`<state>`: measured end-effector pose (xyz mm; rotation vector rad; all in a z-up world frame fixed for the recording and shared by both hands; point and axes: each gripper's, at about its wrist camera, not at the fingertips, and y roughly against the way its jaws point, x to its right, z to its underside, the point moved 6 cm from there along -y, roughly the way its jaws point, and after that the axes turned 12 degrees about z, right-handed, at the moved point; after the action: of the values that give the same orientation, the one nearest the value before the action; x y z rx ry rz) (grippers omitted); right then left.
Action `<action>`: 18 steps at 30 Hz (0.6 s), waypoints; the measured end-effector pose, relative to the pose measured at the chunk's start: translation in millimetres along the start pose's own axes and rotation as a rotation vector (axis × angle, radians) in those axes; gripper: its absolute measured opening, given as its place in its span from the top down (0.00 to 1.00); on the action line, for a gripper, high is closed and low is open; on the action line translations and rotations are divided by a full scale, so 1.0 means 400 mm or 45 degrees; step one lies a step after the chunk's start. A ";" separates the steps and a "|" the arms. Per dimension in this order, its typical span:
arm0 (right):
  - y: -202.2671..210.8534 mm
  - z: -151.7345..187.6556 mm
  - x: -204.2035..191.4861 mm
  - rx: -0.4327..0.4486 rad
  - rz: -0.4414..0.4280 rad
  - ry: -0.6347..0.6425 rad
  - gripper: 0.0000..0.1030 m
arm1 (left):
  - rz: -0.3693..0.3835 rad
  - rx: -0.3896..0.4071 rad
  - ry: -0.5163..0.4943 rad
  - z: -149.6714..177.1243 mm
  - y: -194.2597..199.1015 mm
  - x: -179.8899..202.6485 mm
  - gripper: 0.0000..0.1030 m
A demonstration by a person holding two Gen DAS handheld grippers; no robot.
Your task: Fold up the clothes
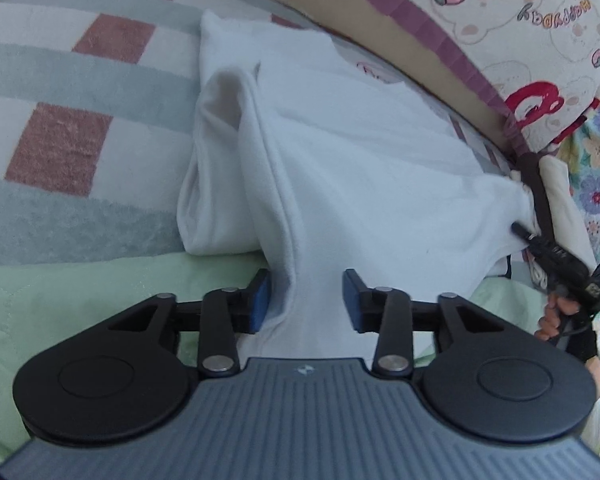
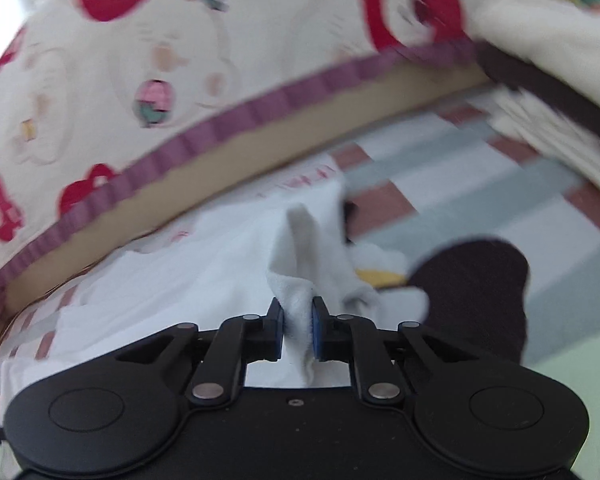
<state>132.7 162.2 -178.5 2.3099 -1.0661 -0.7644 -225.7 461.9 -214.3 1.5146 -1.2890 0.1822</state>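
Nearest the left wrist camera, the left gripper [image 1: 305,300] stands half open with a fold of the white garment [image 1: 340,152] running between its blue pads, the left pad touching the hem, the right pad clear of it; the garment lies partly folded on the checked blanket [image 1: 60,80], beside a cartoon-print pillow [image 1: 520,32]; the right gripper [image 2: 298,330] is closed tight on a bunched corner of the same cloth [image 2: 298,304]; a dark garment [image 2: 480,292] lies just beside it.
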 end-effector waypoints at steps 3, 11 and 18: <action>0.020 -0.012 -0.023 0.025 -0.040 0.027 0.86 | 0.021 -0.019 0.035 0.008 -0.020 -0.010 0.39; 0.038 -0.035 -0.027 0.044 -0.083 -0.039 0.86 | 0.065 0.085 -0.173 -0.008 0.020 0.064 0.95; 0.106 -0.082 -0.040 0.112 -0.185 -0.143 0.87 | 0.155 0.329 -0.200 -0.062 0.113 0.099 0.95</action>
<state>123.3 156.4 -123.5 2.4654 -1.0053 -0.9299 -232.7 465.2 -149.9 1.6952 -1.5304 0.3242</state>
